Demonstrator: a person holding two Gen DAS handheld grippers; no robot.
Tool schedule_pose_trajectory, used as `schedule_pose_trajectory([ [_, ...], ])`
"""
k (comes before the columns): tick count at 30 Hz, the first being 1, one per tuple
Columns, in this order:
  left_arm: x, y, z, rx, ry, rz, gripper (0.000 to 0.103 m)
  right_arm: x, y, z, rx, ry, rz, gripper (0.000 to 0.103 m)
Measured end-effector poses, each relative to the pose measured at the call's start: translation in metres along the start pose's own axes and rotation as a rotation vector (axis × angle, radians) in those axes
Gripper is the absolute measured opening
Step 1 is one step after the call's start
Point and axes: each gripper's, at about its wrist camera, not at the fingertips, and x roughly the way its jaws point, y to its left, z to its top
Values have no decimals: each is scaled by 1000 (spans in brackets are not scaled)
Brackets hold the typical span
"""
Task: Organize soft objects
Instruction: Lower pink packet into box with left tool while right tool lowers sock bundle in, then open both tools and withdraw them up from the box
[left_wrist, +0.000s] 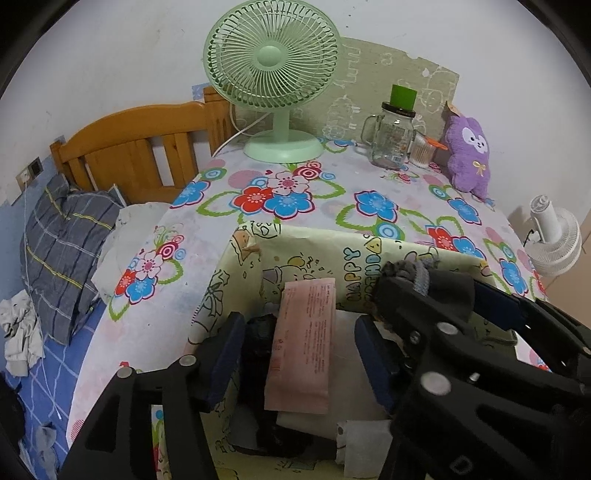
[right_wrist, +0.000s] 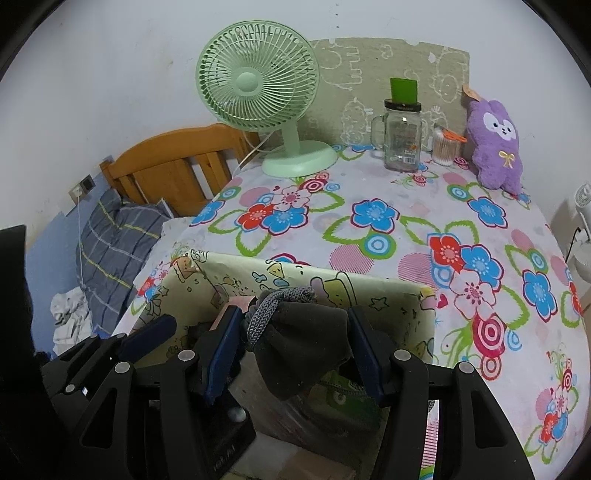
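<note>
A box (left_wrist: 246, 236) wrapped in pale cartoon paper stands on the flowered tablecloth (left_wrist: 332, 206), near its front edge. My left gripper (left_wrist: 299, 350) hangs open over the box. A pink packet (left_wrist: 303, 339) lies inside between the fingers, and neither pad touches it. My right gripper (right_wrist: 295, 332) is shut on a dark grey sock (right_wrist: 303, 347) with a knit cuff, held just above the box (right_wrist: 332, 275). In the left wrist view that sock (left_wrist: 424, 280) shows at the right. A purple plush toy (right_wrist: 496, 147) leans against the wall at the table's far right corner.
A green desk fan (left_wrist: 273, 92), a glass jar with a green lid (left_wrist: 393, 136) and a cup of cotton swabs (left_wrist: 421, 151) stand along the back of the table. On the left are a wooden headboard (left_wrist: 140, 147) and a checked pillow (left_wrist: 66, 251). A white fan (left_wrist: 554, 240) stands at the right.
</note>
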Motion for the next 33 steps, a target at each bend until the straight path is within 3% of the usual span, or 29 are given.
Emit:
schedule_pose_trajectory([
  [8,-2,2,-1,-5,7,-18,67,2,6,4,-42,-13,17,62],
  [10,-3,1,-1,-1,8,-19,71,2,5,5,-43,-8,13,66],
  [12,-4,-1,-1,7,3,-23,75,3,3,4,-35,2,7,77],
  [14,-7,-4,-2,12,-7,-21,78,1,2,4,-29,-3,1,80],
  [22,-16,-17,-3,35,-36,-15,91,-14,-6,1,-38,-23,-31,81],
  [33,-37,-41,-8,75,-82,-30,100,-45,-20,-7,-24,-59,-67,87],
])
